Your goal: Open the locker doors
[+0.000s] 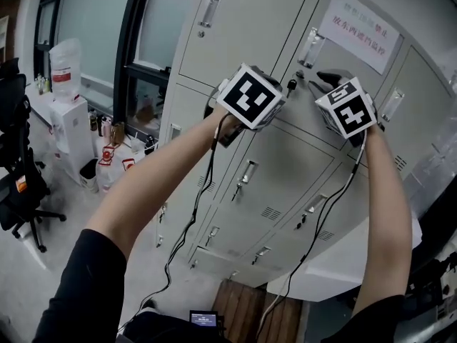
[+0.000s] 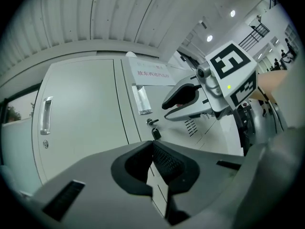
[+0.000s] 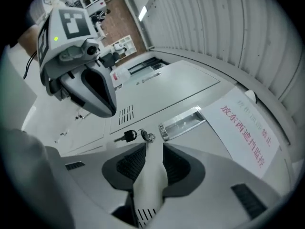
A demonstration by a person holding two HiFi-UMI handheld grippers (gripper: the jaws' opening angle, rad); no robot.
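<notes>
Hovering at the locker door (image 3: 190, 87): right gripper (image 3: 153, 151) wide open, empty, near the key (image 3: 126, 137); left gripper (image 2: 152, 146) closed, holding nothing.

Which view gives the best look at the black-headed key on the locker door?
The right gripper view: the key sits close and near centre, its black head clear. The left gripper view shows it smaller; the head view shows only a dark speck.

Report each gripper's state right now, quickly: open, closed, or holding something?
Left gripper: closed, holding nothing.
Right gripper: open, holding nothing; the key hangs just ahead of its jaws.
</notes>
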